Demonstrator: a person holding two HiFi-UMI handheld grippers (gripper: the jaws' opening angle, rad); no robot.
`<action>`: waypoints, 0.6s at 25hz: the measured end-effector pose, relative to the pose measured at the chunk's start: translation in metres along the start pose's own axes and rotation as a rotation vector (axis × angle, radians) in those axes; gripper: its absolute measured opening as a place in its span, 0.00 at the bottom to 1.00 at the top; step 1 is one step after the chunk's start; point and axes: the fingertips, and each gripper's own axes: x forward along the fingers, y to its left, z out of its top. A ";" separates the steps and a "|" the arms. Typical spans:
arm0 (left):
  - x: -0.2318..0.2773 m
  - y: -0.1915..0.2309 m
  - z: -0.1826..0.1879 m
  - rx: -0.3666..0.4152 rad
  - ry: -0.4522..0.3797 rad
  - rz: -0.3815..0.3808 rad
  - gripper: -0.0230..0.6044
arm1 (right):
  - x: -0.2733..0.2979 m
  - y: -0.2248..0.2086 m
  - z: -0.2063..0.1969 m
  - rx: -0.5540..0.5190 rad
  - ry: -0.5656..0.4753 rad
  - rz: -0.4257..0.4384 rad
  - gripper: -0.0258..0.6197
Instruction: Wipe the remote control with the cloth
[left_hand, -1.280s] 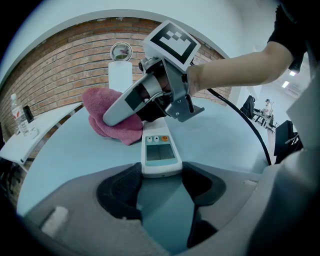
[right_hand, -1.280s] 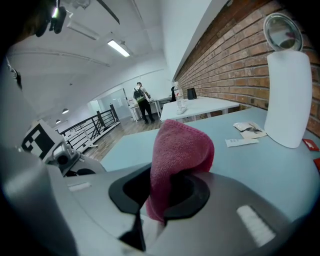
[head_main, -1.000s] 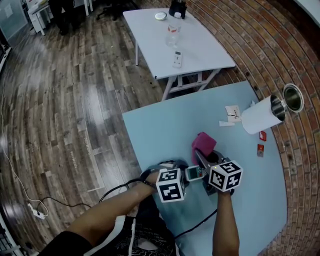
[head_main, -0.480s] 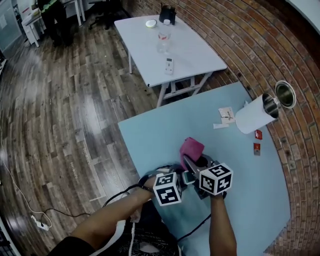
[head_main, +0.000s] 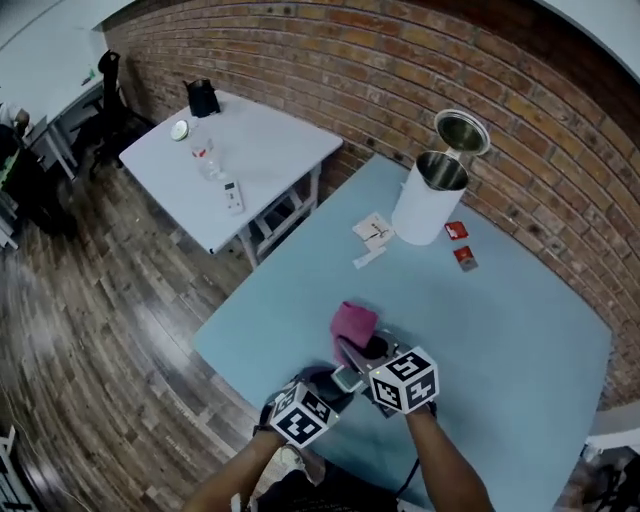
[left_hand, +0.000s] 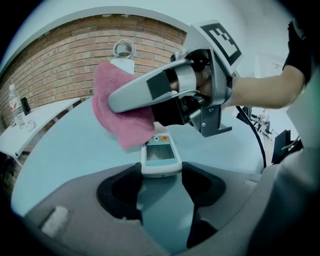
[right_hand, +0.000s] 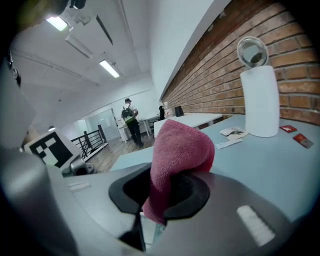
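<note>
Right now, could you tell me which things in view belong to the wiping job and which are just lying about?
Job: remote control, gripped by the left gripper; pink cloth, gripped by the right gripper.
Lying about: white canister, metal cup, paper slips, two red packets, second remote on the far white table.

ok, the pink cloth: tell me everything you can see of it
The pink terry-like cloth is small, soft and fuzzy, folded over into a rounded hump. The right gripper has its jaws shut on its lower part, so the fold stands out past them, above the pale blue table. In the left gripper view its hanging corner overlaps the far end of the white remote control held in the left gripper; actual contact cannot be told.
</note>
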 end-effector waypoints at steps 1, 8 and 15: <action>-0.001 0.002 0.001 -0.008 -0.002 -0.009 0.43 | -0.009 -0.005 0.003 0.026 -0.033 -0.026 0.14; -0.014 -0.003 0.011 -0.252 -0.012 -0.192 0.43 | -0.079 -0.047 0.010 0.172 -0.227 -0.212 0.14; -0.024 -0.018 0.016 -0.603 -0.071 -0.422 0.43 | -0.113 -0.067 0.004 0.201 -0.299 -0.314 0.14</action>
